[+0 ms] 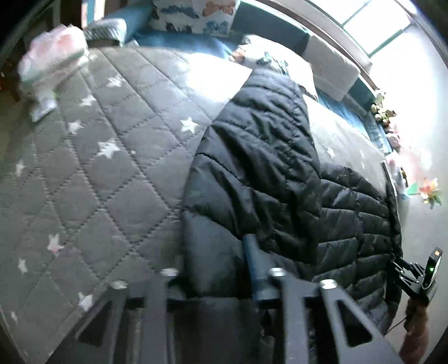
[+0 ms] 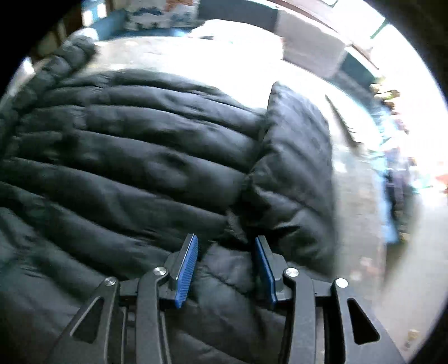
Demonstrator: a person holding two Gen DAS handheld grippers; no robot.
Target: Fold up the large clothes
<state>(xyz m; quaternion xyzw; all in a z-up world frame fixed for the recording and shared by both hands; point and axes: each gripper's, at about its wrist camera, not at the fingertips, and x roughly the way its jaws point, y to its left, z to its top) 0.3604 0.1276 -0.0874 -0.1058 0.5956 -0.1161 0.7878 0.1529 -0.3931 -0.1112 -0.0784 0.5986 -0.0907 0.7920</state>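
A black puffer jacket (image 1: 280, 173) lies on the grey star-quilted bedspread (image 1: 92, 173), toward its window-side edge, one sleeve folded across the body. The left gripper (image 1: 221, 268) pinches a jacket fold. The right gripper (image 2: 226, 263), jaws spread, straddles puffy fabric. A butterfly-print pillow (image 1: 193, 14) sits at the far edge.

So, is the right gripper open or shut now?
Open. The right gripper has its two blue pads set apart, with black jacket fabric in the gap but not pinched.

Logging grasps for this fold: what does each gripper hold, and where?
Left gripper: shut on the black puffer jacket at its near edge. Right gripper: open, holding nothing.
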